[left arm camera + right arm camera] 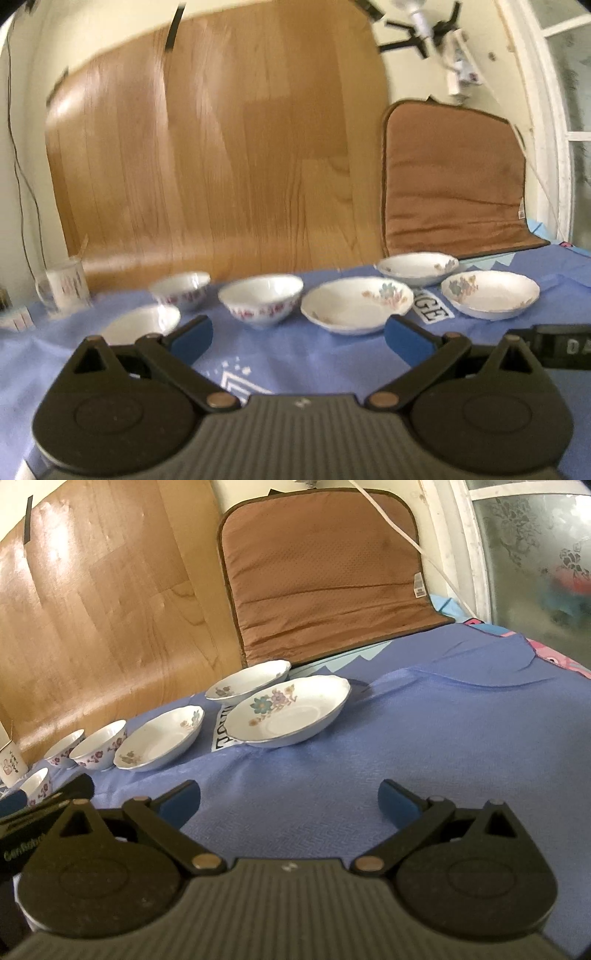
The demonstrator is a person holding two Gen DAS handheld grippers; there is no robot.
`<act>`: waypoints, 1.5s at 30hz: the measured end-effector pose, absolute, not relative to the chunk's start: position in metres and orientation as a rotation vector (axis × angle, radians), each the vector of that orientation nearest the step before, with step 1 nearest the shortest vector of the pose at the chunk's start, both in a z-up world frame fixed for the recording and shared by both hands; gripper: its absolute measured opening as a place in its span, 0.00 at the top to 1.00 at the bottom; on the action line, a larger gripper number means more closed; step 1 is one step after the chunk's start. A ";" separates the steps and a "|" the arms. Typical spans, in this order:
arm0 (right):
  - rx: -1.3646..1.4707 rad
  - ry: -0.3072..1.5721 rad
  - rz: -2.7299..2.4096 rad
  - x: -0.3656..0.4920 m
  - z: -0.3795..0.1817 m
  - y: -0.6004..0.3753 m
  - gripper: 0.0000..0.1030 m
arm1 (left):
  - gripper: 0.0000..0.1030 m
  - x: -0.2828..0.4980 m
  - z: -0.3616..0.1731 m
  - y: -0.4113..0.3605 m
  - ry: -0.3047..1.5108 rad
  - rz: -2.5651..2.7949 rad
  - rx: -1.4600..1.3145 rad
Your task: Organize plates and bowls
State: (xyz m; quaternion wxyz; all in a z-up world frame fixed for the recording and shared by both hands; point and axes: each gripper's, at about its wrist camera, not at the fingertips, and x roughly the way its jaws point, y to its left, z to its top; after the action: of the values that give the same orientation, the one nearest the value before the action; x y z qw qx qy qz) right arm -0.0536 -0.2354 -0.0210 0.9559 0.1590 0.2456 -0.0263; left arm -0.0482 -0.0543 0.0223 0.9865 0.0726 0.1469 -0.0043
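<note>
Three shallow white plates with pastel flowers lie on the blue cloth: a near one (356, 304) (160, 738), a right one (489, 293) (290, 710) and a far one (417, 266) (247, 679). Three small white bowls with red flowers stand to their left: a middle one (260, 297) (99, 749), a far one (181, 290) (64, 752) and a near-left one (142, 323) (36, 785). My left gripper (297, 341) is open and empty, short of the middle bowl and near plate. My right gripper (290, 801) is open and empty over bare cloth, short of the right plate.
A wood-grain board (221, 147) leans at the back, with a brown cushion (452, 184) (325, 568) to its right. A glass mug (64, 291) stands at far left. A window (535, 554) is at right. The cloth (443, 738) stretches right of the plates.
</note>
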 end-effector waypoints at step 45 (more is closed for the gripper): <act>0.491 0.553 -0.122 0.022 -0.007 -0.292 0.49 | 0.04 -0.030 0.023 -0.007 0.427 -0.043 -0.103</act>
State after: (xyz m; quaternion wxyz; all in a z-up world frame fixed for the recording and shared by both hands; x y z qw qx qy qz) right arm 0.0218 -0.2920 -0.0070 0.9305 0.2398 0.2703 -0.0596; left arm -0.0296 -0.0069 0.0226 0.9758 -0.0513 0.2117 -0.0215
